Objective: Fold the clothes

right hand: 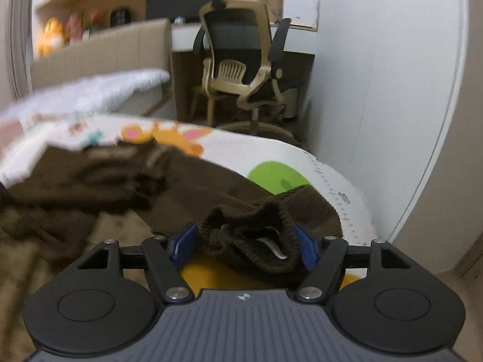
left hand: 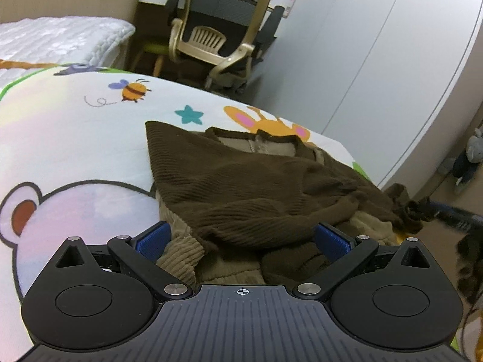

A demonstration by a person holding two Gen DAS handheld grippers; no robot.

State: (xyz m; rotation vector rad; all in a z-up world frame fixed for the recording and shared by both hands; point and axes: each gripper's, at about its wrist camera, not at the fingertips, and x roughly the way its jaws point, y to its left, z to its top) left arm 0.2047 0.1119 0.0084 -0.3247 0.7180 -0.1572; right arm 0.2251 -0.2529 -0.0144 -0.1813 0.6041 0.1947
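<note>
L gripper [left hand: 241, 238] fingers spread, ribbed brown sweater [left hand: 241, 187] folds betw them. R gripper [right hand: 244, 241] fingers spread, knit cuff [right hand: 253, 241] betw, unpinched.

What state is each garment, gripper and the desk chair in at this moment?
brown ribbed sweater: spread on the printed bedspread, rumpled, partly folded.
sleeve cuff: bunched between the right gripper's pads.
tan corduroy garment: crumpled under the sweater.
left gripper: open, fabric between its fingers.
right gripper: open around the cuff.
desk chair: upright, unoccupied.
</note>
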